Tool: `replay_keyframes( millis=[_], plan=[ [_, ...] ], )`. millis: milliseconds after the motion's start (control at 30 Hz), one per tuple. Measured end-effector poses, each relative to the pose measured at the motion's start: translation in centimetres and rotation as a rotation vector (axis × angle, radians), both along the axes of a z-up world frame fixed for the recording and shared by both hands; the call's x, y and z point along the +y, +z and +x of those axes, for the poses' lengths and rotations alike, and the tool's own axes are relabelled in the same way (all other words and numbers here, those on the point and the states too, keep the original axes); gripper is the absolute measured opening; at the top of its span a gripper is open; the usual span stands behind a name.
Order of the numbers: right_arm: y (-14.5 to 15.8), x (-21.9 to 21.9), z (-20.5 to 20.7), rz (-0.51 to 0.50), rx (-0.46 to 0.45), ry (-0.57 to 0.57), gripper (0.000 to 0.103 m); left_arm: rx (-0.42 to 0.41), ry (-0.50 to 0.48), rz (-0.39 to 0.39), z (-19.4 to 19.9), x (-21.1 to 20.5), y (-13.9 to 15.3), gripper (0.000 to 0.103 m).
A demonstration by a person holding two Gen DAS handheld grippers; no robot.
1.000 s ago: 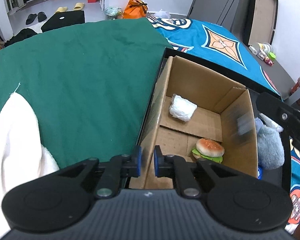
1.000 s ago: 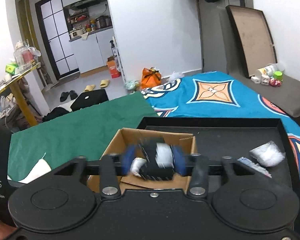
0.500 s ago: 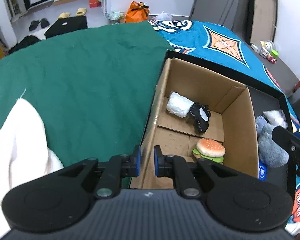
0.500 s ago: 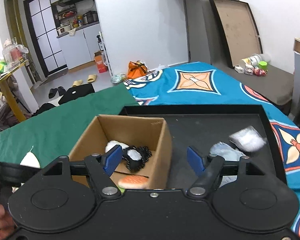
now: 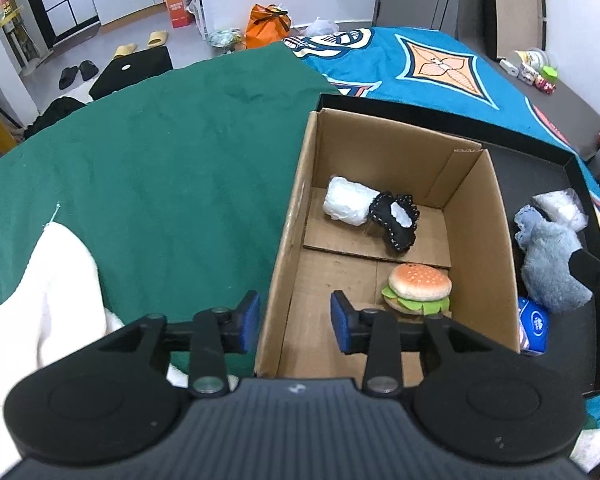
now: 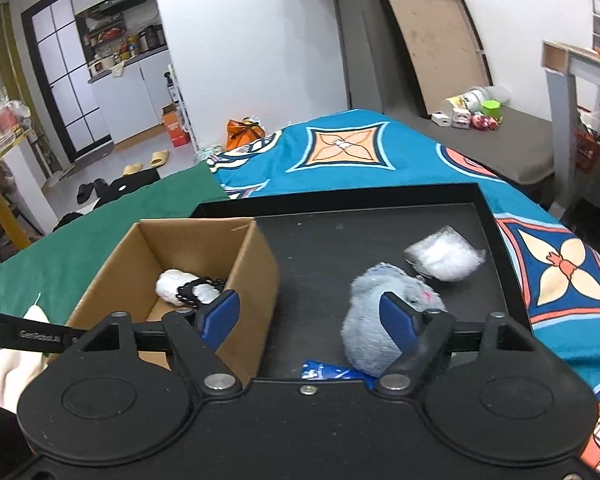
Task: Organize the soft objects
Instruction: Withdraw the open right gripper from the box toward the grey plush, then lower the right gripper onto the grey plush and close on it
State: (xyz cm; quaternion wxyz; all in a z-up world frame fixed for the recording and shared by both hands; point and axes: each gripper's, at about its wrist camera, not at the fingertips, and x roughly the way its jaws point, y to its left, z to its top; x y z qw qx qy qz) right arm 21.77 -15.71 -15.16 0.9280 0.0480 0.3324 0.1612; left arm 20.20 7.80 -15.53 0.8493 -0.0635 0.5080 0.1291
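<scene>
opening over the box (image 5: 476, 216), both the left gripper (image 5: 295, 317) and right gripper (image 6: 309, 317) are seen holding nothing. a burger (image 5: 418, 286), white bundle (image 5: 346, 205) and black pouch (image 5: 396, 222) are kept inside the box; a grey plush (image 6: 374, 320) is left beside it.

The cardboard box (image 5: 476, 216) was plain brown. Inside lay a white bundle (image 5: 346, 200), a black pouch (image 5: 396, 226) with pale dotted edging, and a tan-bunned burger toy (image 5: 418, 286) with green lettuce. The tray (image 6: 340, 240) was black, the plush (image 6: 374, 320) grey, the cloth (image 5: 160, 152) dark green.

Home, kitchen cabinets (image 6: 112, 92), slippers (image 6: 158, 157), bedspread (image 6: 340, 152)
</scene>
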Motion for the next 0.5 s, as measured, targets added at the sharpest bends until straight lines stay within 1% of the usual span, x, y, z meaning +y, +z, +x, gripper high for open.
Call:
replay_keyframes(
  millis=[100, 167, 267, 333, 500],
  plan=[
    [-1.1, -1.0, 0.3, 0.018, 0.011, -0.02, 0.08, 0.012, -0.008, 0.026, 0.2, -0.5, 0.0, 0.045],
    [-1.8, -1.7, 0.6, 0.033, 0.022, -0.033, 0.081, 0.021, -0.018, 0.044, 0.4, -0.9, -0.1, 0.047],
    [-2.7, -2.6, 1.0, 0.062, 0.039, -0.06, 0.086, 0.036, -0.033, 0.077, 0.7, -1.7, -0.2, 0.049],
    [-3.3, -3.3, 1.2, 0.078, 0.041, -0.08, 0.094, 0.046, -0.04, 0.1, 0.9, -2.1, -0.3, 0.051],
    [-4.5, -4.7, 1.9, 0.102, 0.061, -0.125, 0.097, 0.086, -0.043, 0.126, 1.7, -2.8, -0.7, 0.055]
  ],
)
